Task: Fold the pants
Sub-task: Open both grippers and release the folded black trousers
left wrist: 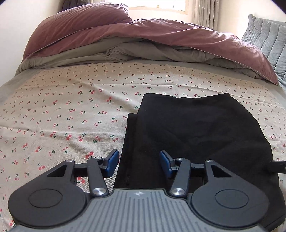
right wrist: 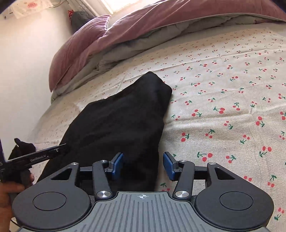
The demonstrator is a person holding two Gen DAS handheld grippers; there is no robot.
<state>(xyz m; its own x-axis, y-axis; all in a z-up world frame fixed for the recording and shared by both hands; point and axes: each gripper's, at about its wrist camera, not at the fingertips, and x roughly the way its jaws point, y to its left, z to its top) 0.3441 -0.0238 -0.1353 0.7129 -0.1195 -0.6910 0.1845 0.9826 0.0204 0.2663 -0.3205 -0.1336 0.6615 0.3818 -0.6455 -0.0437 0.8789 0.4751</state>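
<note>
Indoors, a bedroom is being viewed from both wrist cameras. A bed (left wrist: 53, 100) is being covered by a cream sheet printed with small red cherries and green stems; the sheet is lying mostly flat, with faint creases. Along the far side a bundled duvet (left wrist: 160, 35) is being shown, dusty-pink on top with a grey-green underside folded out beneath it. A pink pillow (right wrist: 78, 48) is seen lying at its end by the pale wall. A grey quilted cushion (left wrist: 264, 35) is being glimpsed at the right edge of the left wrist view. Daylight is being let in through a window (left wrist: 157, 5) behind the bedding, with a curtain (left wrist: 203, 14) hanging beside it.

Black pants (left wrist: 196, 128) are lying folded on the sheet, near the bed's close edge, in a thick flat stack with a lower layer jutting out on the left.

The left gripper (left wrist: 139, 164) is being held over the stack's near left edge; its blue-padded fingers (left wrist: 112, 160) are being kept moderately apart, nothing pressed between them. The right gripper (right wrist: 143, 166) is being held likewise over the near right edge, fingers (right wrist: 169, 165) apart and gripping nothing. A hand (right wrist: 10, 192) is being seen at the lower left of the right wrist view, wrapped round the other tool's handle.
</note>
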